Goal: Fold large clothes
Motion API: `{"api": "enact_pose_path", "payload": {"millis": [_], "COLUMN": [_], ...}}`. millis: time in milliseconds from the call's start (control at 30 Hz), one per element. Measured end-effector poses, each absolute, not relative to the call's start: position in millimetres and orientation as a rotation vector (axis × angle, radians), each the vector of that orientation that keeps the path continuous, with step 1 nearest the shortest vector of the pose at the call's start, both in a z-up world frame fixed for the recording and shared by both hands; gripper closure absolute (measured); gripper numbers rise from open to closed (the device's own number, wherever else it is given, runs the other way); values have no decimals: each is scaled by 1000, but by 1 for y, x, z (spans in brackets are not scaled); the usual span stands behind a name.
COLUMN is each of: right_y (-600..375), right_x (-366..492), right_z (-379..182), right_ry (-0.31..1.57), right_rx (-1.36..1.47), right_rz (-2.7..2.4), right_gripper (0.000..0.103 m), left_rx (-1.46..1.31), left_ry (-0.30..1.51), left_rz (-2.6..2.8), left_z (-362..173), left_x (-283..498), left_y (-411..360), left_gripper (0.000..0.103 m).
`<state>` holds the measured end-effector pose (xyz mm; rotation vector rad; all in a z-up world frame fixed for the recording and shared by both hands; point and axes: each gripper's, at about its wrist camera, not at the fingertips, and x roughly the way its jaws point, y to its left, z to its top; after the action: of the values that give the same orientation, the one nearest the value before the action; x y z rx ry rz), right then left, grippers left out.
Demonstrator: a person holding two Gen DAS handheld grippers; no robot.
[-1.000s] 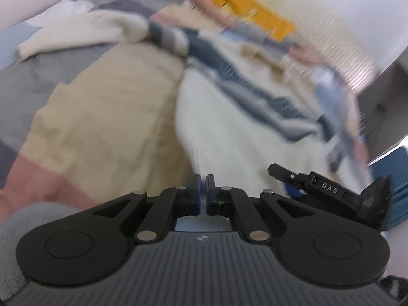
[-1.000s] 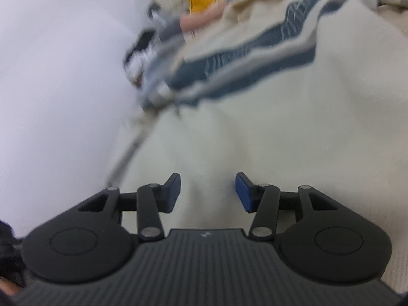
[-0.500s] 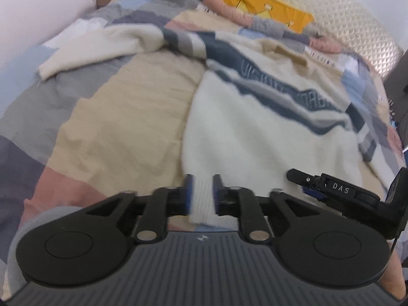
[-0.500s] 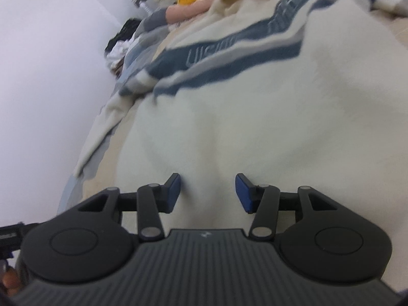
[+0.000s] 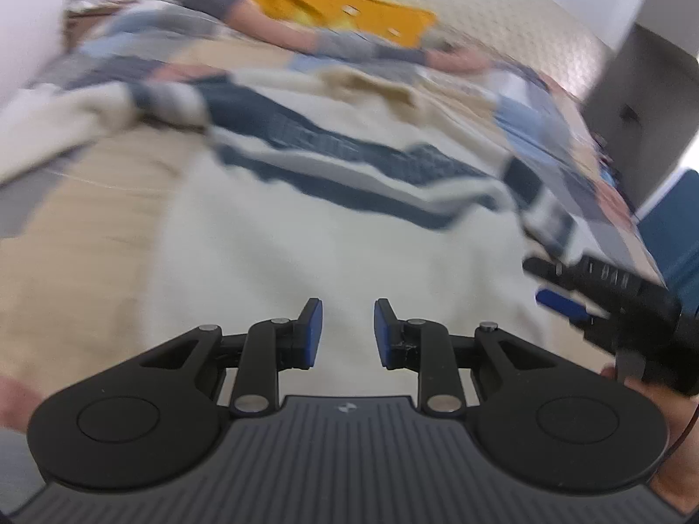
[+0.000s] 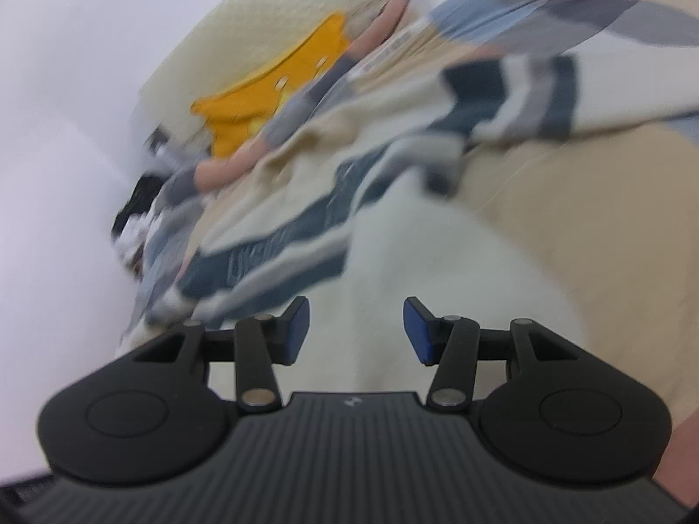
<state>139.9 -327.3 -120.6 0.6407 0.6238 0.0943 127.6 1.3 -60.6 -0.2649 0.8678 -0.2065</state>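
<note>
Since the cream sweater (image 5: 332, 236) is spread out flat on the patchwork bedspread (image 5: 83, 227) with its long axis running away from you, hem end closest and the navy chest stripes (image 5: 349, 157) further up toward the yellow pillow (image 5: 336, 4), everything you need next is straight ahead and a bit below both tools. Your left gripper (image 5: 345, 332) has its blue pads apart and still widening, nothing pinched, just the hem cloth showing in the gap behind them. Your right gripper (image 6: 356, 329) stands open wider, also empty, over the same pale lower part of the sweater. From the left view the right tool sits off at the sweater's right edge, so each hand looks about equally near its own hem corner. I'd guess the next grab is those two corners, but it's all pretty blurry, so can't tell if the pads brush the fabric
</note>
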Motion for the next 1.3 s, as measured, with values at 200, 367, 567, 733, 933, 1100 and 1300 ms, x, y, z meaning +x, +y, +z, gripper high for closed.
{"api": "enact_pose_path", "payload": {"millis": [200,367,567,733,933,1100,1300], "right_y": [-378,-417,-446,-462,-482,-488,-478], "right_x": [124,105,102,100,99,97,105], "right_z": [-96,-95,-99,-102,-117,-121,-119], "right_ry": [541,494,458,436,416,422,446], "right_rx": [611,687,769,807,956,956,882], "right_rz": [38,45,41,50,52,-50,-60], "right_gripper": [51,51,51,51,52,52,51], "left_rx": [-230,-245,-276,-194,-50,15,35], "left_ry": [939,1019,1055,1074,1102,1063,1051], "left_rz": [-421,-590,-727,-749,-746,-742,-721], "left_z": [-83,-110,-131,-147,-174,-173,-169], "left_x": [137,147,159,159,156,151,153], "left_y": [-81,-137,-180,-204,-224,-222,-214], "left_gripper": [73,65,61,63,62,71,96]}}
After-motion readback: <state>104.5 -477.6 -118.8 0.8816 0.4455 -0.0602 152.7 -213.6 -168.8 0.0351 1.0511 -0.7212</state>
